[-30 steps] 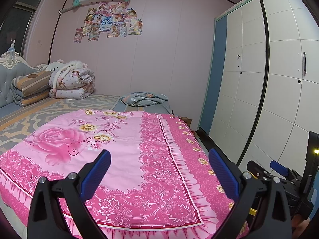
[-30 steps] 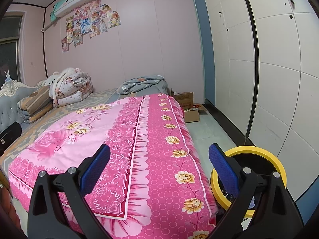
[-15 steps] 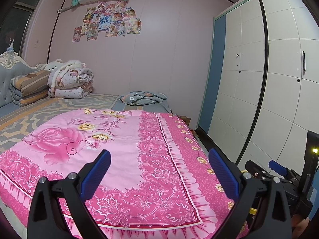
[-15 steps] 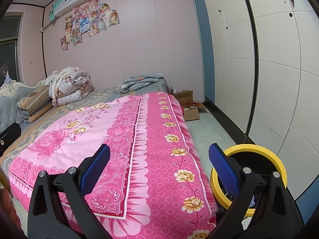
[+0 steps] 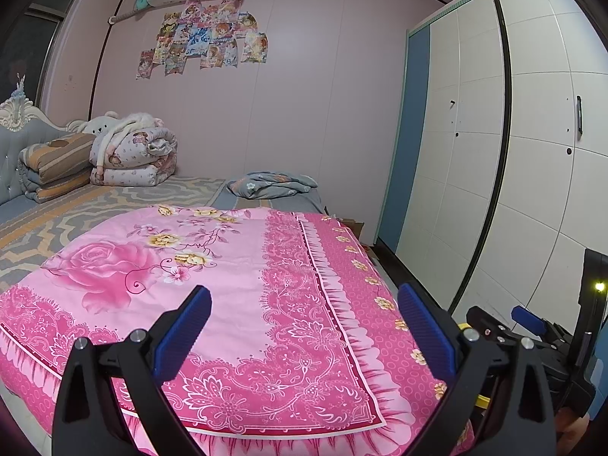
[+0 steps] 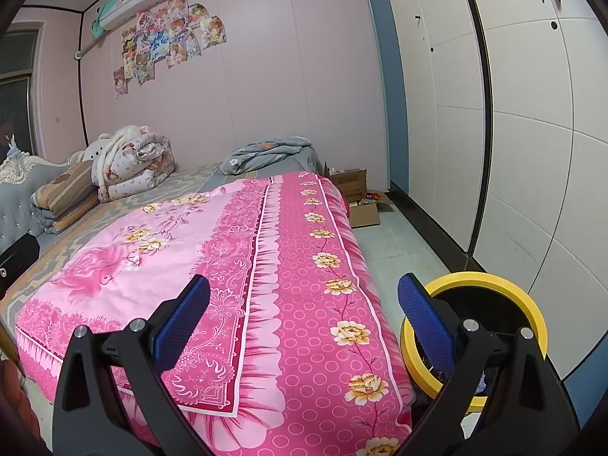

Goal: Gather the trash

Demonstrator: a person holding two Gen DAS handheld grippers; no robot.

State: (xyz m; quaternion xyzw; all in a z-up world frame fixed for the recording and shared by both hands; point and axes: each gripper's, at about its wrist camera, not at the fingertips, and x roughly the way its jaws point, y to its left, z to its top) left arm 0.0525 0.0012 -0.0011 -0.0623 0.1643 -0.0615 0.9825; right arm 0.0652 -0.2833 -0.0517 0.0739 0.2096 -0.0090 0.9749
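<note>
My left gripper (image 5: pixel 304 326) is open and empty, held above the foot of a bed with a pink floral cover (image 5: pixel 212 288). My right gripper (image 6: pixel 304 323) is open and empty too, above the bed's right edge (image 6: pixel 334 285). A trash bin with a yellow rim (image 6: pixel 490 285) and dark inside stands on the floor at the bed's right corner, partly hidden behind my right finger. The right gripper's body shows at the right edge of the left wrist view (image 5: pixel 532 338). No loose trash shows on the cover.
Folded quilts (image 5: pixel 133 155), a striped pillow (image 5: pixel 53 159) and a grey blanket (image 5: pixel 273 184) lie at the bed's far end. Open cardboard boxes (image 6: pixel 357 197) sit on the floor by the far corner. White wardrobe doors (image 6: pixel 513 114) line the right wall along a narrow floor strip.
Both views have shifted slightly; the wall posters sit a little higher and further left in the frames. Both grippers stay open and empty.
</note>
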